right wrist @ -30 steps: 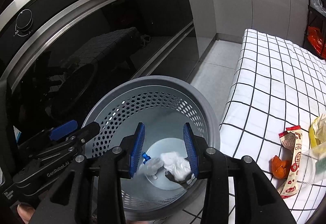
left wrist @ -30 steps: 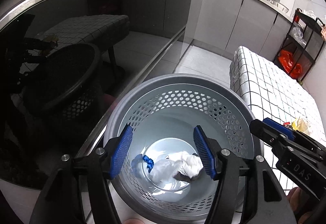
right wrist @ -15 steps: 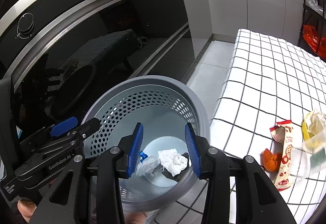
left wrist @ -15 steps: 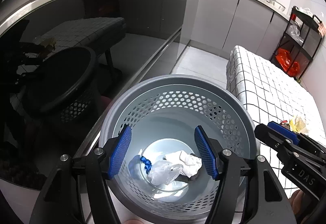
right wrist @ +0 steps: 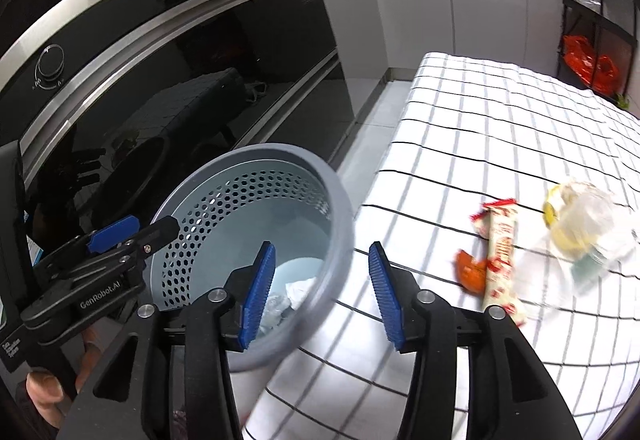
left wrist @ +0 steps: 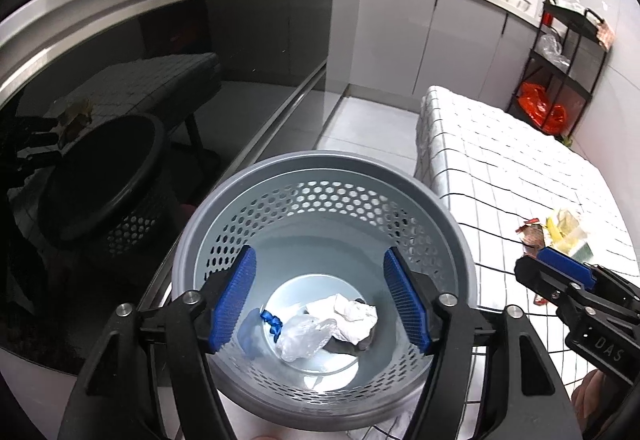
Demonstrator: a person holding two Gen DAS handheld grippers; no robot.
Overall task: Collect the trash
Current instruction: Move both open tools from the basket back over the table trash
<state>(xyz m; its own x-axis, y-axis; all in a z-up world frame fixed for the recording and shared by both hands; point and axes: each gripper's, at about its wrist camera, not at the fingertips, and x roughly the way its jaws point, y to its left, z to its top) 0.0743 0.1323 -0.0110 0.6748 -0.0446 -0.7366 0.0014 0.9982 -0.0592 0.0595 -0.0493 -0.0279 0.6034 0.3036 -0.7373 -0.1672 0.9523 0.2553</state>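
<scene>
A grey perforated bin [left wrist: 324, 167] stands beside the checked table [right wrist: 480, 119]. In its bottom lie crumpled white paper [left wrist: 348, 318], a clear plastic bag [left wrist: 304, 336] and a blue tie [left wrist: 272, 320]. My left gripper [left wrist: 320, 300] hangs over the bin mouth, its jaws opening with nothing between them. My right gripper [right wrist: 322, 294] is above the bin's right rim and the table edge. Its jaws are opening too, and the pads press on nothing. On the cloth to its right lie a red-and-white wrapper [right wrist: 502, 256], an orange scrap [right wrist: 470, 272] and clear plastic with yellow inside [right wrist: 584, 228].
An oven with a black glass door [right wrist: 160, 99] stands close behind the bin. Grey cabinets [left wrist: 400, 31] line the back wall. A black rack with a red bag [right wrist: 588, 67] is at the far right. A hand [right wrist: 44, 392] holds the left gripper's handle.
My right gripper has swung right, from over the bin's middle to its rim and the table edge, and its jaws have widened. The left gripper's jaws have widened slightly above the bin.
</scene>
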